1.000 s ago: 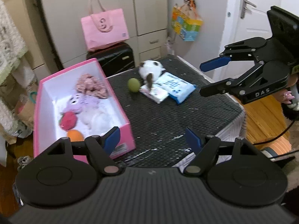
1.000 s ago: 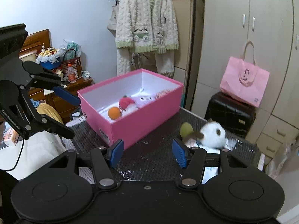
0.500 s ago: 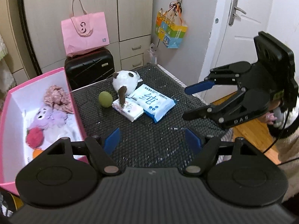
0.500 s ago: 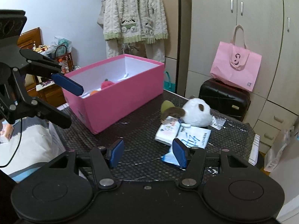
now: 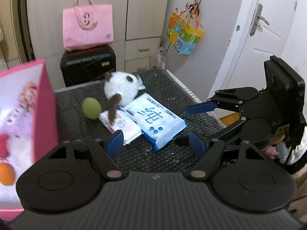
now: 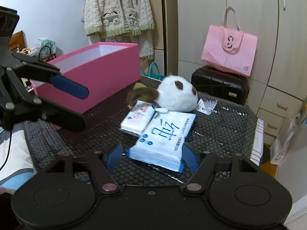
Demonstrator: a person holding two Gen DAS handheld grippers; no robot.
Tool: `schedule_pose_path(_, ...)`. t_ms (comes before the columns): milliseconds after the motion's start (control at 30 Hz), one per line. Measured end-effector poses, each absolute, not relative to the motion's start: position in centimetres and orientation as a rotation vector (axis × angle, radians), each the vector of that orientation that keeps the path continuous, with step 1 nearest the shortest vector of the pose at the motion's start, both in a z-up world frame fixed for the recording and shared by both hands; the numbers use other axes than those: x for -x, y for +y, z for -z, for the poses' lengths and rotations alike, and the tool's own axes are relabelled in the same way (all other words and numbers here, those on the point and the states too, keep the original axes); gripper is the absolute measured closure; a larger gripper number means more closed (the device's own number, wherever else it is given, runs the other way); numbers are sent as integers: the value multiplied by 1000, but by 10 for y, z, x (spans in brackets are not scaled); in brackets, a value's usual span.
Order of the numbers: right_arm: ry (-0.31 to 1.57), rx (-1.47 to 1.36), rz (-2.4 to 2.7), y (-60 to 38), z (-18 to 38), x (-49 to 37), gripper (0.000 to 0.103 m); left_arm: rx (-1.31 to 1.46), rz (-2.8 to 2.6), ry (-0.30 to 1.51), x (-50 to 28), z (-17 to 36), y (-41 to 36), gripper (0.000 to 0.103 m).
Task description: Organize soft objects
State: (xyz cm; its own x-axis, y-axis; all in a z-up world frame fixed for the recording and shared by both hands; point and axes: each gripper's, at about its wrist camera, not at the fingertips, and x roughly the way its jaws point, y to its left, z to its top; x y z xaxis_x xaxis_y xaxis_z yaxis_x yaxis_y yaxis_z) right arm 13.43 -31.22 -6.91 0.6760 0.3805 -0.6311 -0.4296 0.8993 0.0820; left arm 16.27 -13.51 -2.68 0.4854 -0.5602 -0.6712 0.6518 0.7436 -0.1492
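Note:
On the black mesh table lie a white-and-brown plush toy, a green ball, a small white tissue pack and a blue wipes pack. The pink box at the left holds plush toys and an orange ball. My left gripper is open and empty, just short of the packs. My right gripper is open, its fingertips either side of the near end of the blue wipes pack. The plush toy lies beyond it.
A pink bag sits on a black suitcase behind the table. Cupboards stand behind, a door to the right. A knitted cardigan hangs behind the pink box.
Both grippers have moved forward toward the packs and plush toy. The right gripper has come down so its open fingers flank the blue wipes pack. The box has slid to the left edge.

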Motion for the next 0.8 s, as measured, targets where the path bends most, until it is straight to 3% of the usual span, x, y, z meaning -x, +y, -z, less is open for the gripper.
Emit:
schedule_pose_path(267,714,99,-512,-316,92,-155,24,-13,745,828,-189,62,-163,40)
schedule_pose_path(800,722,76,-572,-319,106,-152,21,62,730,933,-201,92,-180,40)
